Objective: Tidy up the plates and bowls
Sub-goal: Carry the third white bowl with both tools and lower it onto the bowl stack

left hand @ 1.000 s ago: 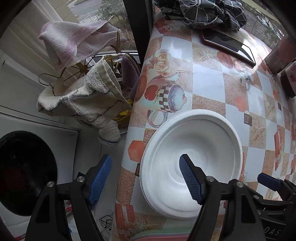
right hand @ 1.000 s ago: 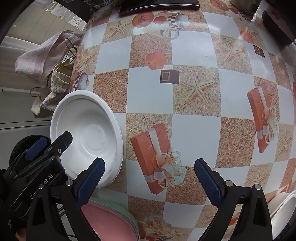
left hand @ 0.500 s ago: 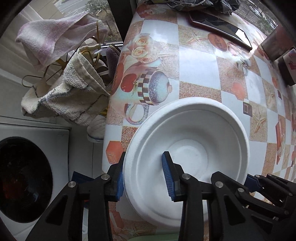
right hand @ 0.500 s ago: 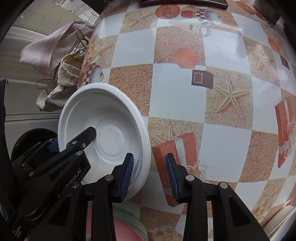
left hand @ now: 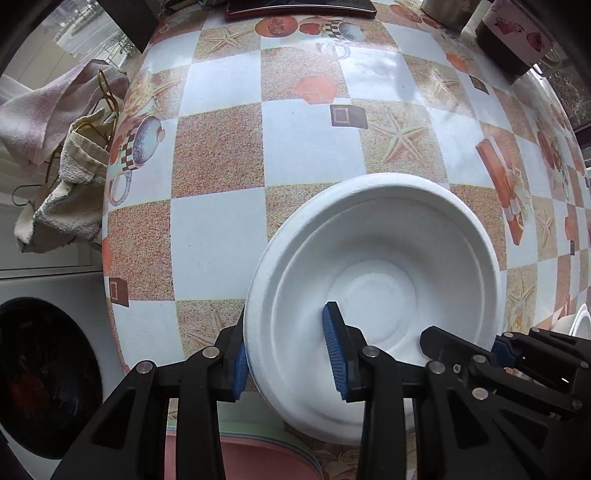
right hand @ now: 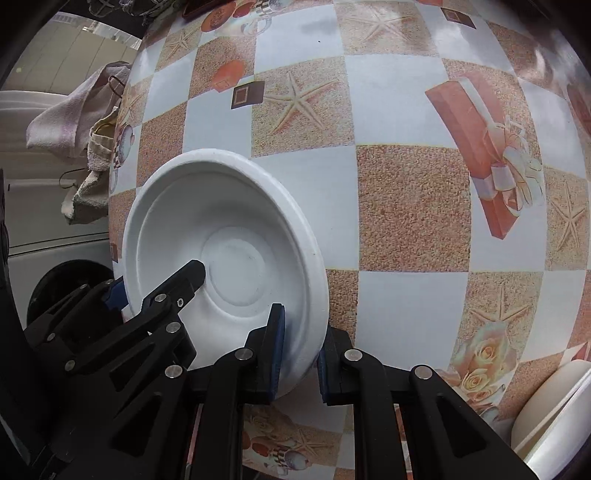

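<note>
A white bowl (left hand: 373, 258) is held between both grippers above the checked tablecloth (left hand: 295, 140). My left gripper (left hand: 286, 347) is shut on its left rim, one pad inside the bowl and one outside. In the right wrist view the bowl (right hand: 229, 229) looks tilted. My right gripper (right hand: 301, 343) has its jaws closing on the right rim, with the pads pressing on it. Each view shows the other gripper at the opposite rim: the right gripper (left hand: 469, 343) and the left gripper (right hand: 155, 284). Whether the bowl touches the table I cannot tell.
A pink plate (left hand: 258, 458) on a stack lies at the table's near edge under my left gripper. White dishes (right hand: 554, 406) sit at the near right. Towels (left hand: 66, 177) hang past the left table edge above a washing machine (left hand: 44, 369). A dark tray (left hand: 295, 5) and a mug (left hand: 513, 33) stand at the far side.
Both grippers went from wide open to closed on opposite rims of the white bowl. The bowl has moved from the table's left edge toward its middle.
</note>
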A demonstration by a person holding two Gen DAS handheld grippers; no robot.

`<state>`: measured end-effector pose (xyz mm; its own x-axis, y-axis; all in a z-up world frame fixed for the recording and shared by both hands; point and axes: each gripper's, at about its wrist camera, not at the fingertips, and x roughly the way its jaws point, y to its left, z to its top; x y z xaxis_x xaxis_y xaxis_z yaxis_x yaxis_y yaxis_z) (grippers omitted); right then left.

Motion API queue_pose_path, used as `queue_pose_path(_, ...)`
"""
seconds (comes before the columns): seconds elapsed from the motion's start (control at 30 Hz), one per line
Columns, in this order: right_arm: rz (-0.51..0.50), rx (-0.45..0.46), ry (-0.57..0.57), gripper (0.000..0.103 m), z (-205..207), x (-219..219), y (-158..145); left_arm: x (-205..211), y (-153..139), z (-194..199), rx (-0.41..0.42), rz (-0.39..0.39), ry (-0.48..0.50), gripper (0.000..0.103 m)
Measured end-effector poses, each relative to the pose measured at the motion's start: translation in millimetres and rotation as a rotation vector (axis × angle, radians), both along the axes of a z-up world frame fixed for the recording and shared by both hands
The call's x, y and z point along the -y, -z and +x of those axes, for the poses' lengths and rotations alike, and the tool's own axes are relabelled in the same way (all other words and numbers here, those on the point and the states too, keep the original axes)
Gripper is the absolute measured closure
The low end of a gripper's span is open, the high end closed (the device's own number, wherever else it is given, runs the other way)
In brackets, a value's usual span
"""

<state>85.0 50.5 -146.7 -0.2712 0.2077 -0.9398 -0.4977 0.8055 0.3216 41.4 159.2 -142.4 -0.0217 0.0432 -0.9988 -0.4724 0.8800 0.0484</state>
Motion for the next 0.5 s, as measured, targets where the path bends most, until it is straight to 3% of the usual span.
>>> queue_pose_path(0.23, -0.019, -0.021, 0.054, 0.085, -7.2, 72.1, -1.3, 66.6, -1.8, -1.3, -0.017, -0.001, 0.099, 0.064)
queue_pose_path(0.5, -0.055, -0.055, 0.051, 0.084, -40.2, 132.3, 3.7, 128.6, 1.4, -37.4, -0.044, -0.026, 0.149, 0.064)
